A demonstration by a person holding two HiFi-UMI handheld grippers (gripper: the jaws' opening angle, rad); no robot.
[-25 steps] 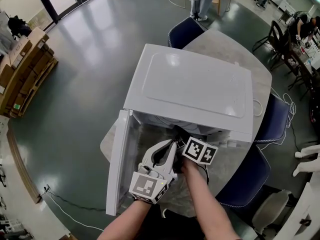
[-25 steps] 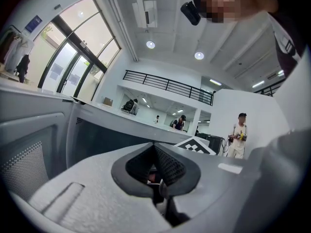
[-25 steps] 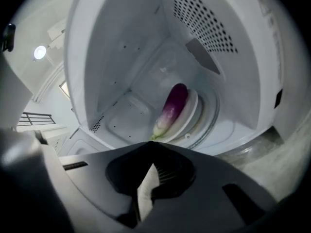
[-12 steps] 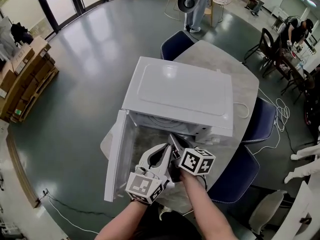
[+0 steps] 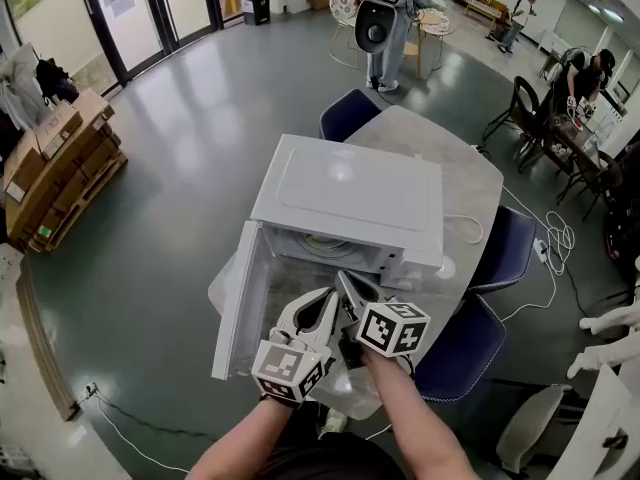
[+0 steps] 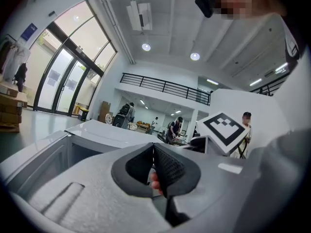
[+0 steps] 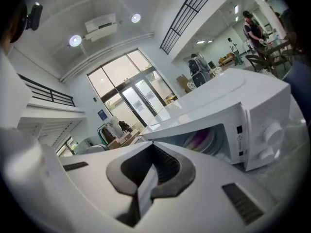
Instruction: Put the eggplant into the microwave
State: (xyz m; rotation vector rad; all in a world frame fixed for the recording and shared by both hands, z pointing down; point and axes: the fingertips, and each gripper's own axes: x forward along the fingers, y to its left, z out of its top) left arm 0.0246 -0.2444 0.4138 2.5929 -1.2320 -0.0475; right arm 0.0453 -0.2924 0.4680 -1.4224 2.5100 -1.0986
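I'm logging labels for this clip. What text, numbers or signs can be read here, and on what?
Nothing here can be read.
Microwave front sticker: too small to read.
Blue sign: blurred.
Marker cubes: square patterns, no letters.

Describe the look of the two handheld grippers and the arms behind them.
Both the left gripper and the right gripper have pale grey bodies, jaws lined with dark ribbed pads, and a white cube printed with black square markers at the rear. The forearms show no sleeves.
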